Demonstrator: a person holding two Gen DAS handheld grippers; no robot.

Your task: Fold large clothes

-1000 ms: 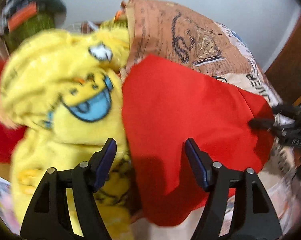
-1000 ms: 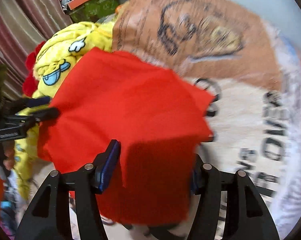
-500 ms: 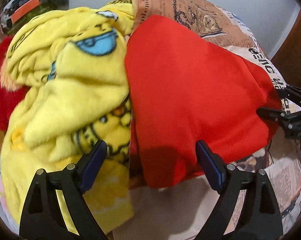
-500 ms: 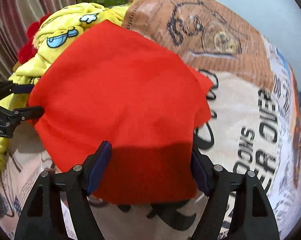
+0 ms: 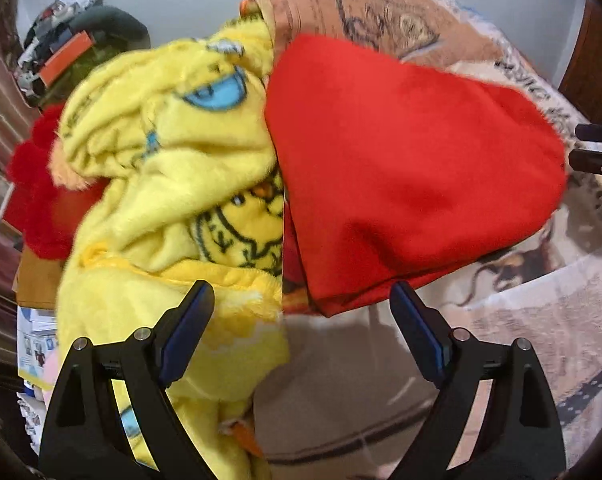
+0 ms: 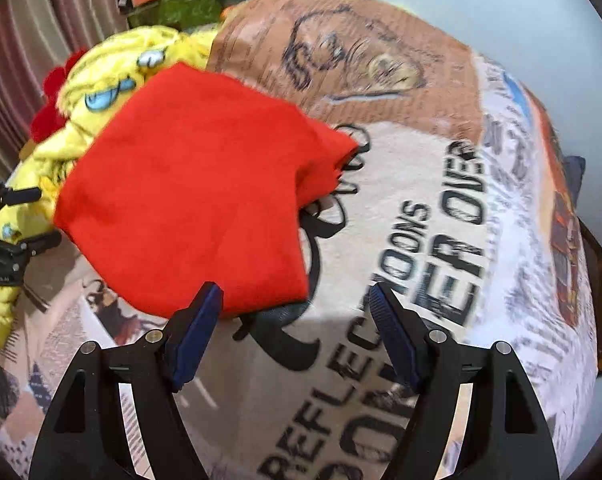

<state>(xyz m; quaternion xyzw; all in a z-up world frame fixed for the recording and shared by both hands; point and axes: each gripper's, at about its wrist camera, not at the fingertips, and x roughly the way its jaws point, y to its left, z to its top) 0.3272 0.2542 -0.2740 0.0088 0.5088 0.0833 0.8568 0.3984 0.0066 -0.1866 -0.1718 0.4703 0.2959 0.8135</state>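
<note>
At far left lies a pile of yellow fleece clothing (image 5: 153, 184) with cartoon print, touching the left edge of the red garment (image 5: 401, 176). The red garment lies folded in a compact, roughly rectangular bundle on the printed bed cover (image 6: 441, 240), in the centre of the work area.

Left gripper (image 5: 301, 332): fingers spread wide, holding nothing. It hovers near the bundle's near-left corner. The left finger sits over the yellow fleece; the right finger sits over bare cover just below the red hem.

Red garment: in the left wrist view, the long axis runs from near-left to far-right, rising away from the fingers. The near hem lies directly ahead of both grippers.

Right gripper (image 6: 297, 324): fingers spread wide, holding nothing. The left finger overlaps the near-right corner of the red garment (image 6: 197, 200) in the picture; contact cannot be confirmed. The right finger sits over the lettered cover, apart from the cloth.

Judgement: both grippers are about equally near the bundle, one at each near corner. The red item appears folded and released; any further grip would approach forward, across the near hem.
</note>
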